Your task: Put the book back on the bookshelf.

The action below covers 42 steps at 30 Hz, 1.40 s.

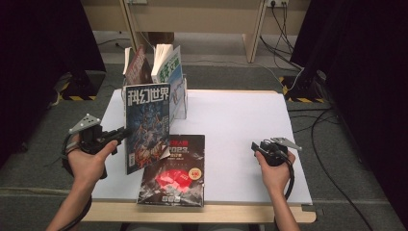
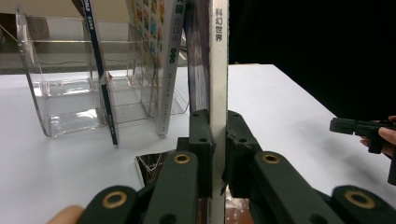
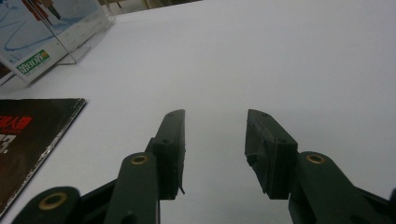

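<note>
The left tool (image 1: 126,133) is clamped on the spine edge of an upright magazine (image 1: 146,125), with the clear rack (image 2: 70,93) just beyond it, so filing looks half done. A black magazine (image 1: 175,171) lies on the counter (image 1: 240,125) to that tool's right, not yet picked up. The right tool (image 3: 215,149) rests with jaws apart, holding nothing.

White worktop (image 1: 240,130) mid-frame, wood edge along bottom. Clear rack (image 1: 182,103) upper left on it, holding books. Black magazine (image 1: 175,171) flat at lower centre, near front edge.
</note>
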Each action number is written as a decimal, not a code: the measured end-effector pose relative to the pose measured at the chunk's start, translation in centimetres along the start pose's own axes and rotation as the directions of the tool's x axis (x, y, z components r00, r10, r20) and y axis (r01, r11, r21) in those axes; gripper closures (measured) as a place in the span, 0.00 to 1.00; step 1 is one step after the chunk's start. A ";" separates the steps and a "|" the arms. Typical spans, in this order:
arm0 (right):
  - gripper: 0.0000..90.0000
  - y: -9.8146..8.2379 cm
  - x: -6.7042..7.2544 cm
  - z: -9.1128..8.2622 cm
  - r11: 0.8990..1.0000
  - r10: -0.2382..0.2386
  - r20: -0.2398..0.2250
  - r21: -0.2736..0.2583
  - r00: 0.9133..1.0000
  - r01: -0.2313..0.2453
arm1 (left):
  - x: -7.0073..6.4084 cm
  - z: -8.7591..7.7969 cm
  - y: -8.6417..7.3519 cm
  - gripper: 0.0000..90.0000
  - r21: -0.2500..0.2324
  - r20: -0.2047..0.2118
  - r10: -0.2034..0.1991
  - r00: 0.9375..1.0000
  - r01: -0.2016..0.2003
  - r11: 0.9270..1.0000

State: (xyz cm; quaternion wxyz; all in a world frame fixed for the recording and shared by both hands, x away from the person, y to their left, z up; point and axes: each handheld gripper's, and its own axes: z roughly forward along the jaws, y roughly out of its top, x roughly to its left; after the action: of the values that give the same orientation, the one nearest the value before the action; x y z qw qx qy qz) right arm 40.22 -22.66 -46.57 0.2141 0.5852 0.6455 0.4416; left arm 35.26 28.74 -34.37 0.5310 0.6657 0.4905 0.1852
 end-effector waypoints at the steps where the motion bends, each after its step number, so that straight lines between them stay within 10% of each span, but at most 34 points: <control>1: 0.65 0.0 0.0 0.0 1.000 -0.001 -0.001 0.000 1.000 0.001 | 0.1 0.0 0.0 0.92 0.001 0.002 -0.005 1.000 0.005 1.000; 42: 0.65 -0.2 -0.4 0.4 1.000 0.004 0.011 0.004 1.000 -0.004 | 1.5 -4.4 0.0 0.92 -0.064 -0.058 0.015 0.998 -0.019 0.998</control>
State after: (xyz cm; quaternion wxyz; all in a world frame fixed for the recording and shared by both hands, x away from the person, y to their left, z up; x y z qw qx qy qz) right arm 40.52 -22.90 -47.01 0.2153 0.5896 0.6440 0.4374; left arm 32.59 32.30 -33.14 0.5365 0.6467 0.4936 0.2245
